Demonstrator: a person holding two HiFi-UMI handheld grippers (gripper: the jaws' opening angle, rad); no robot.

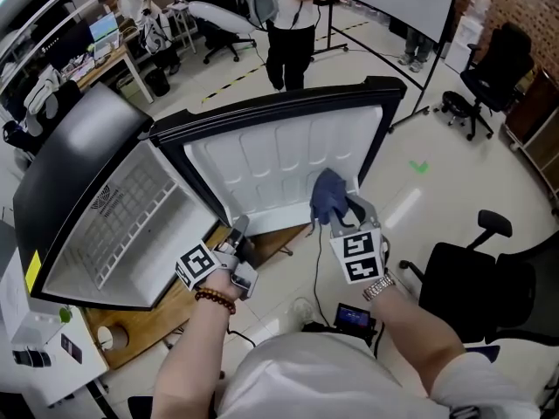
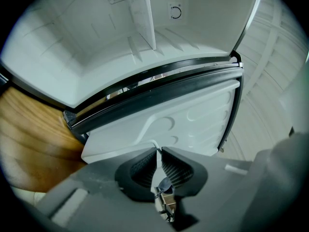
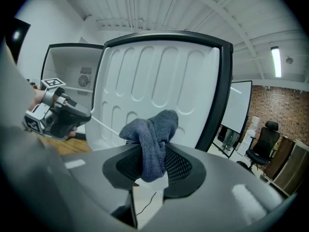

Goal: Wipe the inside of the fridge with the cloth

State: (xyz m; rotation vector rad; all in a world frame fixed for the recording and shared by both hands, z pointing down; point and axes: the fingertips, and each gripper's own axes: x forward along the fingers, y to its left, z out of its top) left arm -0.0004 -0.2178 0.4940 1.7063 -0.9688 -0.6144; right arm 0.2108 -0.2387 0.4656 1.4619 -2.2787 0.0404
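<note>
A small fridge [image 1: 131,216] stands on a wooden table with its door [image 1: 279,160] swung wide open. The door's white ribbed inner liner [image 3: 154,81] faces me. My right gripper [image 1: 339,209] is shut on a bunched blue cloth [image 1: 327,195], which sits at the lower right of the liner. In the right gripper view the cloth [image 3: 152,129] sticks up between the pads, just in front of the liner. My left gripper [image 1: 238,230] is at the door's lower edge, its jaws [image 2: 159,150] shut on a thin white rail of the door. The fridge's white cavity [image 2: 96,47] lies behind it.
The wooden table [image 1: 148,317] carries the fridge. A black office chair [image 1: 476,286] stands close on my right. A small device [image 1: 354,317] with a cable lies on the floor by my feet. A person [image 1: 293,24] stands beyond the door.
</note>
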